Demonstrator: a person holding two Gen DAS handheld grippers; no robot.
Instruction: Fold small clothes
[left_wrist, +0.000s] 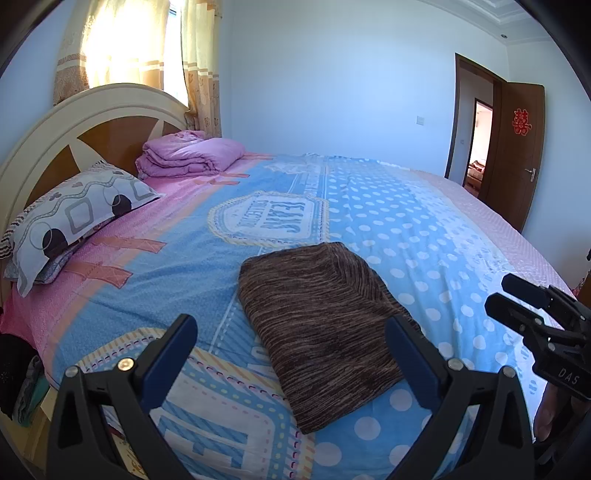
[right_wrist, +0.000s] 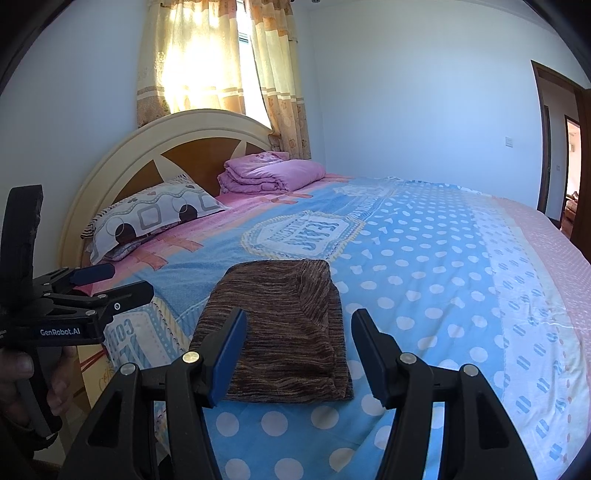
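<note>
Folded brown garment (right_wrist: 280, 328) lies flat near bed's (right_wrist: 443, 266) near edge. Left gripper (left_wrist: 291, 354) and right gripper (right_wrist: 299, 354) both released, empty, hovering over it.

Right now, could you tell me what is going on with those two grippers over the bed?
A person holds a two-finger gripper in each hand above a bed to fold small clothes. A brown striped garment lies folded into a compact rectangle on the blue dotted bedspread. The left gripper and the right gripper both stand open just short of it, holding nothing. A pillow and a folded pink quilt sit by the headboard.
</note>
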